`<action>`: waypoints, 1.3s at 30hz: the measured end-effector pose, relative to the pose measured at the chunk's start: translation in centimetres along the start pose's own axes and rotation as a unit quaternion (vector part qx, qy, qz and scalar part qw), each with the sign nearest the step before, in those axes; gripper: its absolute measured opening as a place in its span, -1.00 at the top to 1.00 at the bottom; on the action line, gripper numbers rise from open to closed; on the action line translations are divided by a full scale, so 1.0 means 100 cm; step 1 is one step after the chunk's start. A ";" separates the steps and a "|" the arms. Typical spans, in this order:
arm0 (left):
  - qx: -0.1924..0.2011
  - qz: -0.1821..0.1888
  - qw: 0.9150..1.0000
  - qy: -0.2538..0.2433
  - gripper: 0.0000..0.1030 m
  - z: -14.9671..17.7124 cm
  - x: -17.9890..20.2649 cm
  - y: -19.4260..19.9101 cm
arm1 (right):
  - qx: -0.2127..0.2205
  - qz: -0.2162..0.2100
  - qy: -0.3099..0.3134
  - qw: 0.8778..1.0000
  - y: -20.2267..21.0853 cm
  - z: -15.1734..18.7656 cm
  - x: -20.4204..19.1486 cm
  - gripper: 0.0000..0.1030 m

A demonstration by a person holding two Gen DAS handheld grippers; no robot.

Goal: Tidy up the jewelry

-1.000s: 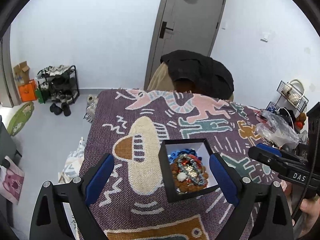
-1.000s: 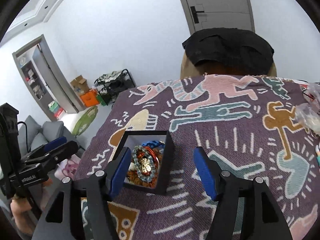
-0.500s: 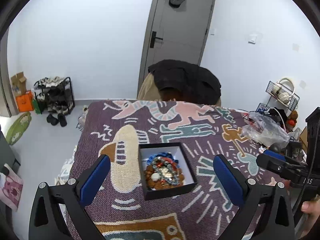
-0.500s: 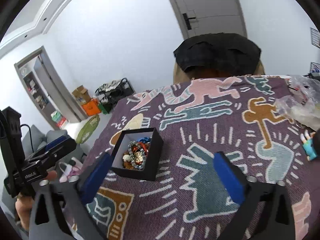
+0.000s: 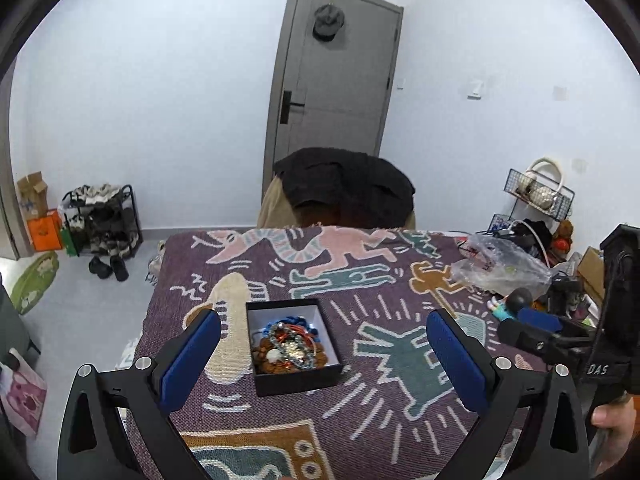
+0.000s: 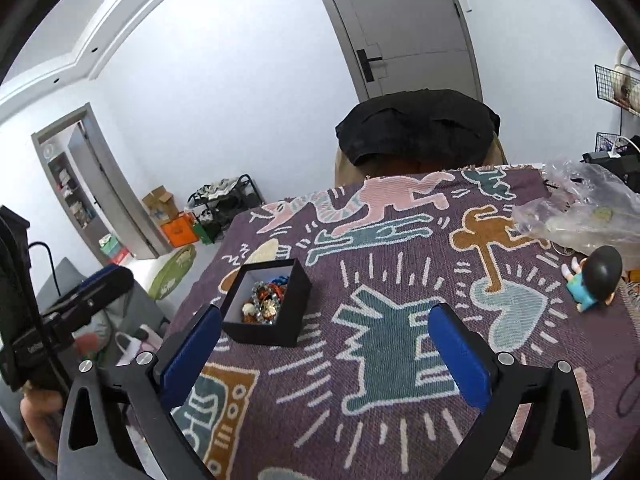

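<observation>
White letters "DAS" stand on the right tongs [image 5: 540, 330].

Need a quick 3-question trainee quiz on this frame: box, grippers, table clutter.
1. True or false: the left gripper is shut on the box.
2. What fills the box? A) coins B) jewelry C) nothing
3. Fill in: the doll lies on the cloth near a plastic ____.

Key: 1 false, both it and the right gripper are open and empty; 2 B; 3 bag.
</observation>
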State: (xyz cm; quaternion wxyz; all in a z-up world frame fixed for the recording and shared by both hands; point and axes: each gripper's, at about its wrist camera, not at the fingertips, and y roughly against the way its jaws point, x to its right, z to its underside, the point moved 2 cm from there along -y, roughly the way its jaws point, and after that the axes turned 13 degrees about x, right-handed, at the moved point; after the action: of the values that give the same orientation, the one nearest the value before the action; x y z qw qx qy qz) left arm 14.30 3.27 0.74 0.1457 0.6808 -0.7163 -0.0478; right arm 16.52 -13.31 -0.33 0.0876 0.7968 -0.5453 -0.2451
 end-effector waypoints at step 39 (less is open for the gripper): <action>0.056 -0.020 0.998 -0.010 -0.99 0.039 0.014 0.084 | 0.026 0.019 0.027 0.999 0.073 0.034 0.018 -1.00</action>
State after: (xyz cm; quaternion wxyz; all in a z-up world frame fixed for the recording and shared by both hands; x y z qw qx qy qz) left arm 5.14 1.97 -0.57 0.0994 0.7015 -0.7055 -0.0177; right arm 9.33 -17.39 -0.78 0.0864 0.7948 -0.5636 -0.2077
